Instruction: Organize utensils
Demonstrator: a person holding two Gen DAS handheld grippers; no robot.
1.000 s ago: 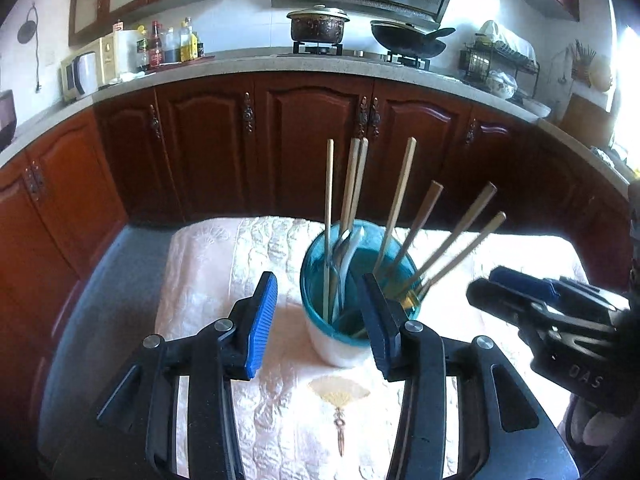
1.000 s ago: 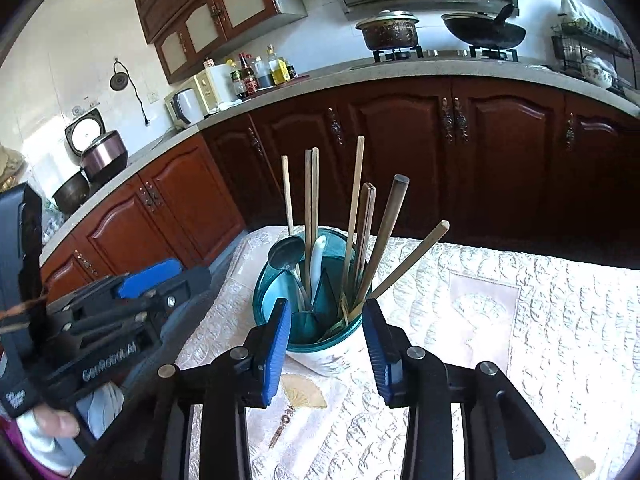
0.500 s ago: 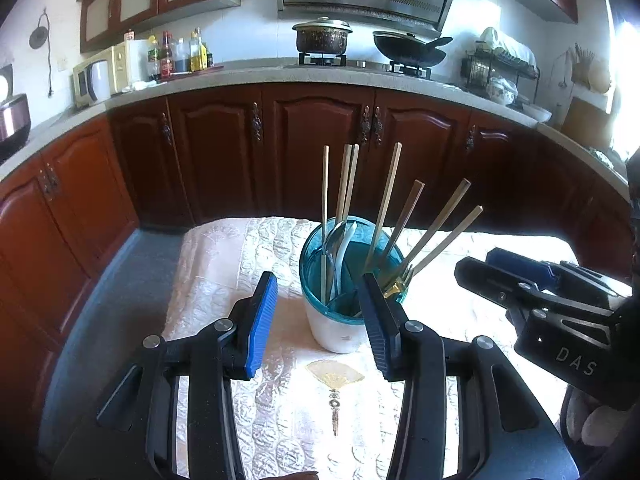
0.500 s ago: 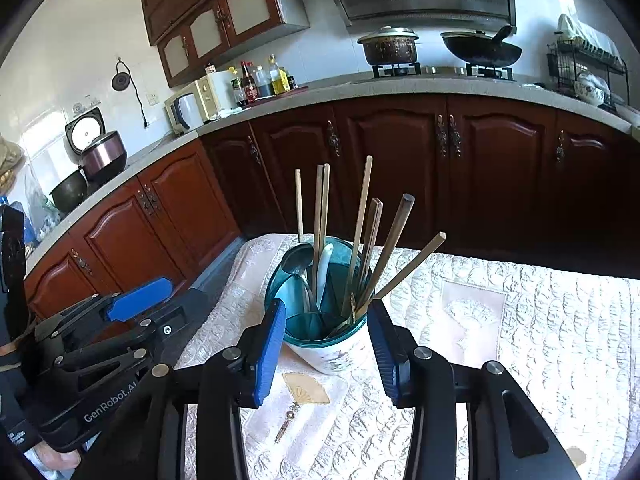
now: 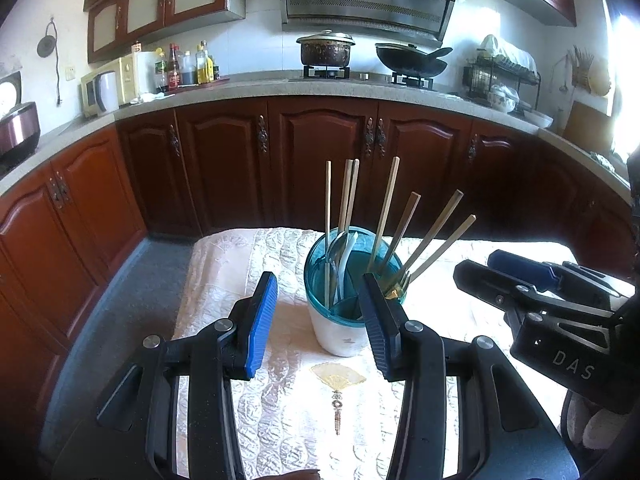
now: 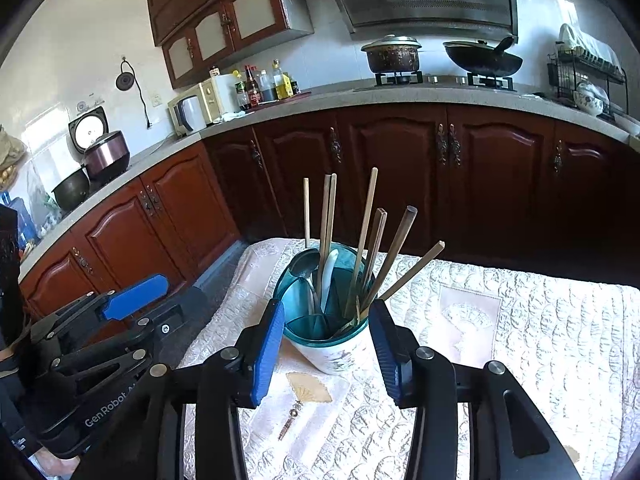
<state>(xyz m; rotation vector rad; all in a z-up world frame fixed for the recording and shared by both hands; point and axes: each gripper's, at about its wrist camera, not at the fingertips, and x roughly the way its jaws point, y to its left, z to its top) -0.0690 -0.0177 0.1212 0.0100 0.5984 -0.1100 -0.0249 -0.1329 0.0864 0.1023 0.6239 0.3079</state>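
Note:
A white utensil holder with a teal divided top (image 5: 340,332) (image 6: 336,354) stands upright on the table. Several wooden chopsticks (image 5: 384,210) (image 6: 366,224), spoons (image 5: 340,248) (image 6: 306,266) and a gold fork stand in it. My left gripper (image 5: 318,322) is open and empty, a little short of the holder. It also shows in the right wrist view (image 6: 132,300). My right gripper (image 6: 326,346) is open and empty, its fingers either side of the holder but nearer the camera. It shows at the right of the left wrist view (image 5: 500,268).
The table has a cream quilted cloth (image 5: 224,272) (image 6: 520,320) with a fan motif (image 5: 338,378). Its left edge drops to a grey floor (image 5: 132,280). Brown kitchen cabinets (image 5: 320,160) and a counter with pots (image 5: 326,48) curve around behind.
Both grippers have drawn back and risen a little from the holder, which looks smaller and farther. Both stay open and empty. The holder and utensils have not moved.

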